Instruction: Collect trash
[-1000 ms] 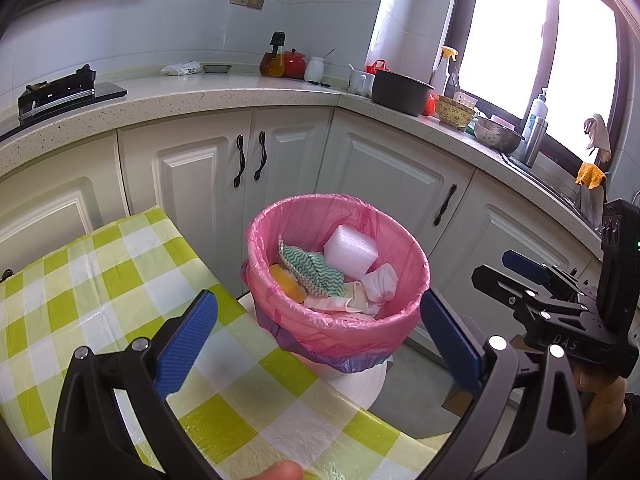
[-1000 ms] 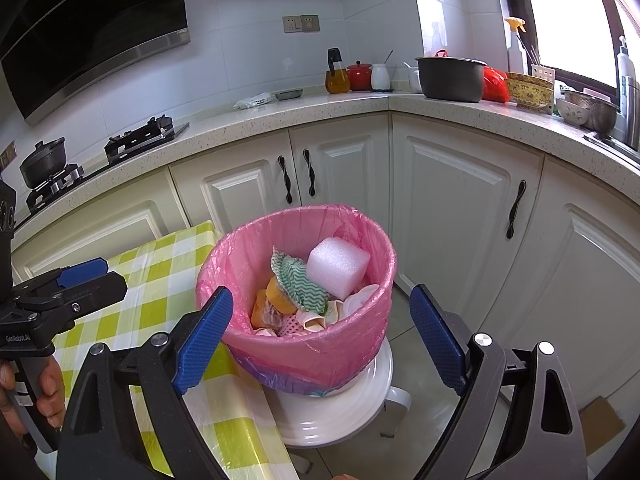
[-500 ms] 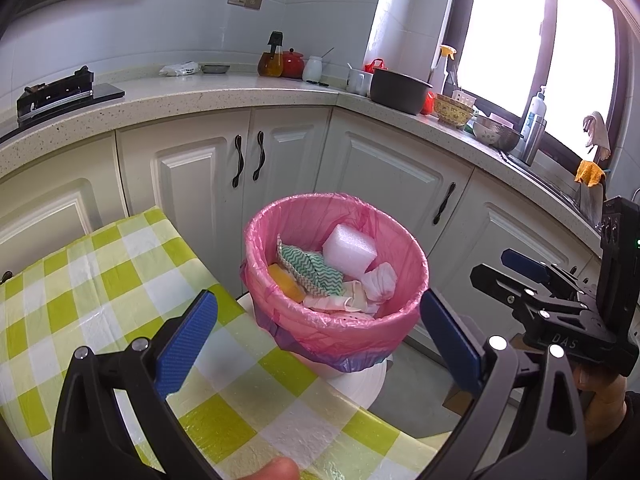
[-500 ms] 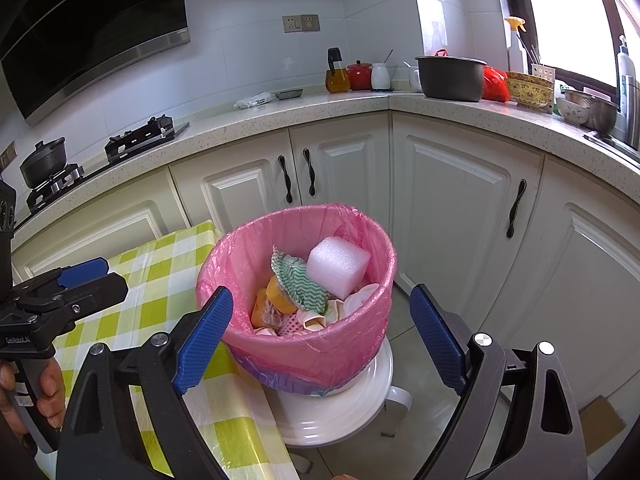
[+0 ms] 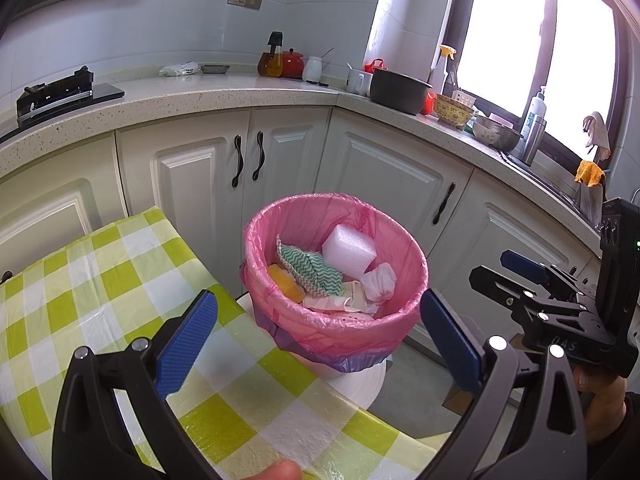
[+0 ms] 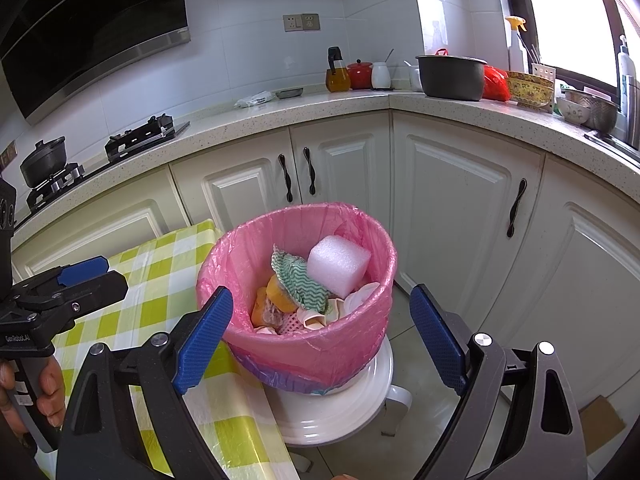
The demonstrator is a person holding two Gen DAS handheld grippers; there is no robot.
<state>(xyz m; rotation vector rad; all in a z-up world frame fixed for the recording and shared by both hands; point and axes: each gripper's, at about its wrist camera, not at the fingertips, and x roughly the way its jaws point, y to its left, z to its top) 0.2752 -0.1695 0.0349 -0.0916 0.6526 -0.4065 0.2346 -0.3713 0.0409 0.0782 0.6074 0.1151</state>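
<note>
- Blue-padded jaws of the left gripper (image 5: pixel 318 332) spread wide, empty, framing the pink-lined trash bin (image 5: pixel 336 316) from above the checked tablecloth (image 5: pixel 100 280).
- Jaws of the right gripper (image 6: pixel 322 330) likewise parted and holding nothing, poised just short of the bin's near rim (no contact visible in either view).
- Inside the bin: a white foam block (image 5: pixel 349 249), a green zigzag cloth (image 5: pixel 310 270), an orange sponge (image 5: pixel 285 287), a knotted white wad (image 5: pixel 379 280) and pale scraps, heaped near the rim.
- Bin perched on a white stool (image 6: pixel 344 404) just beside the table edge, in front of cream cabinets (image 6: pixel 452 200).
- Collecting apparently done, judging by the bare tablecloth; probably the pause before dealing with the liner.
- Next move likely calling for a pinch on the thin pink film at opposite rims, gently, since such plastic tears and slips easily.
- Both tools held level at table height, pointed forward and slightly down, the person's hand (image 6: pixel 36 396) wrapped round the left handle.
</note>
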